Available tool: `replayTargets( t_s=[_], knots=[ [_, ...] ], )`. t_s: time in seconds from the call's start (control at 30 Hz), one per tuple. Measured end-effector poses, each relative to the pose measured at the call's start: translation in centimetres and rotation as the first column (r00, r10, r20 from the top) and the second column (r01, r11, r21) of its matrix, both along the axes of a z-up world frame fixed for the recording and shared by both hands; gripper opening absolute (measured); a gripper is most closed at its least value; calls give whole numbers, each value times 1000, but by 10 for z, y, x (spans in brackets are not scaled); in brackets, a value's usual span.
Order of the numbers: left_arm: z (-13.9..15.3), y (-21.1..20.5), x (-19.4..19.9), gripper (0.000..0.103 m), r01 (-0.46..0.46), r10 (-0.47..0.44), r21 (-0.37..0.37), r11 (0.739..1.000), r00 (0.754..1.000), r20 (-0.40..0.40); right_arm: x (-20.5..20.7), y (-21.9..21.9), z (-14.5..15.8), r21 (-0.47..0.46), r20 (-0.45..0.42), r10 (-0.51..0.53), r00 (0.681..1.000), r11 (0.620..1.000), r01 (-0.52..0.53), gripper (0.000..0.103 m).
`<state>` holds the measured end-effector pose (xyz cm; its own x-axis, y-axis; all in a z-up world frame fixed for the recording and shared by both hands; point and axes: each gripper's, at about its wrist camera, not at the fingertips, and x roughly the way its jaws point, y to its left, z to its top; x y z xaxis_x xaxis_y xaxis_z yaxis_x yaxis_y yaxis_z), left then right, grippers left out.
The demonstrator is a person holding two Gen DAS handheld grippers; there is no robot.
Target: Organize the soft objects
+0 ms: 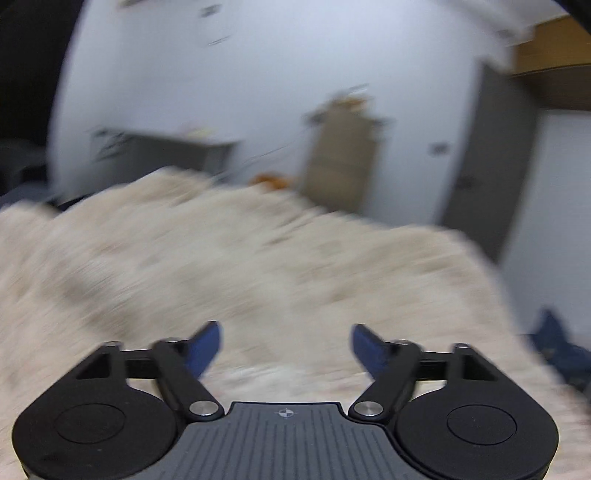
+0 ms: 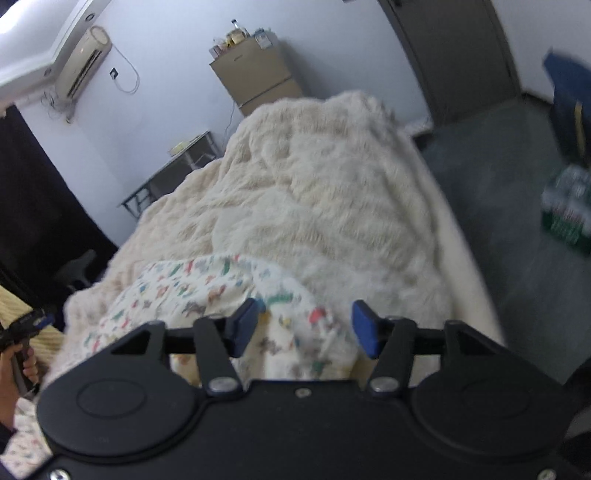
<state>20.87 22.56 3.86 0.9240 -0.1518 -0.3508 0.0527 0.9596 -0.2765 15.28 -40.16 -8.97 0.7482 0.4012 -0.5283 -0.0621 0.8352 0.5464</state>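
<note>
Cream fluffy blanket [image 2: 325, 192] covers bed; fridge [image 2: 258, 74] behind, table [image 2: 173, 166] beside.

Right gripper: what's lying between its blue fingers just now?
In the right wrist view, the right gripper stands open over the printed cloth, whose fold fills the gap; the pads don't press it.

A tall beige two-door fridge [image 2: 258, 79] stands against the pale wall [image 2: 166, 55], with small bottles and boxes [image 2: 236, 35] crowded on its top. Beside it, nearer the dark curtain [image 2: 33, 192], is a grey metal-framed side bench [image 2: 173, 170]. A white wall-mounted air conditioner [image 2: 83, 61] hangs high up, a loose cable [image 2: 127, 75] looping next to it. A grey door [image 2: 458, 55] closes the far corner. On the grey floor [image 2: 517, 258] sits a green pack of bottles [image 2: 567, 206], blurred.
</note>
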Motion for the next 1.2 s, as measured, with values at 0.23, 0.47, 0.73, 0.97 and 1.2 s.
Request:
replayTargets(
  t_s=[0.23, 0.47, 0.73, 0.97, 1.2],
  knots=[
    [21, -155, -92, 90, 519, -522, -217, 827, 852, 51, 11, -23, -45, 284, -63, 8, 998, 959, 10, 23],
    [-52, -248, -153, 84, 680, -730, -292, 672, 674, -111, 15, -43, -5, 323, 61, -123, 991, 942, 97, 20],
    [-66, -265, -185, 85, 717, -741, -188, 672, 656, -146, 40, 1, 4, -100, -61, -162, 985, 983, 156, 38],
    [-9, -218, -230, 90, 705, -713, 196, 682, 700, -37, -23, -5, 27, -131, -50, 11, 999, 991, -18, 62],
    [-27, -177, -269, 90, 557, -608, 527, 641, 789, -94, -141, 46, 82, -405, 93, 323, 942, 877, -260, 75]
  ],
)
